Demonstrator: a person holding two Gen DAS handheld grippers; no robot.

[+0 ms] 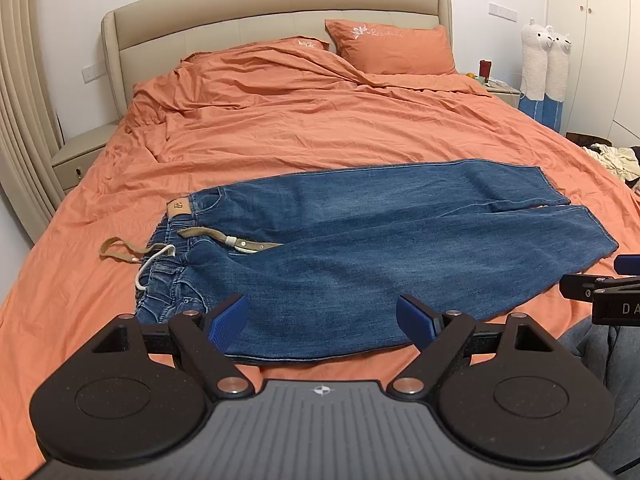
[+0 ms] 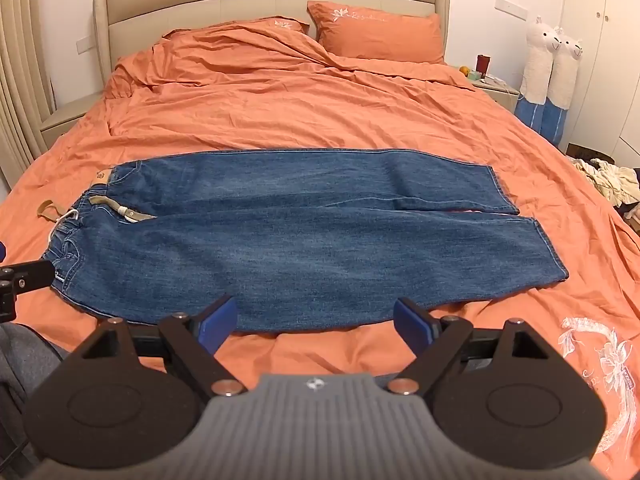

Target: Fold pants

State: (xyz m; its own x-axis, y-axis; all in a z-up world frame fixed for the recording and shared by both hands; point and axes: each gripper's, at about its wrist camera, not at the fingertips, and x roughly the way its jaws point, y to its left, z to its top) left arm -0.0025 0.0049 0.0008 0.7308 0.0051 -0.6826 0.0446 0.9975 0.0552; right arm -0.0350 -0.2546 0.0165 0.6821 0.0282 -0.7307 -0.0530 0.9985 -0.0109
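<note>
Nearest the lens in the left wrist view, the left gripper [image 1: 322,322] hangs with its blue pads [image 1: 228,320] spread wide and nothing between them, tilted down over the near edge of the bed [image 1: 60,280]. In the right wrist view the right gripper [image 2: 316,320] is released in the same way, jaws wide apart and empty, above the same near edge.

Pants [image 1: 360,248]: blue jeans, laid flat across the orange bedcover [image 1: 280,128], lengthwise along the near edge. Waistband toward the left edge of the bed, leg hems toward the right edge. The two legs lie side by side, touching along most of their length and parting slightly at the hems. A tan strap [image 1: 120,250] and a white cord [image 1: 150,266] trail from the waistband onto the cover.

An orange pillow [image 1: 390,50] leans against the headboard [image 1: 280,4] at the far edge.
</note>
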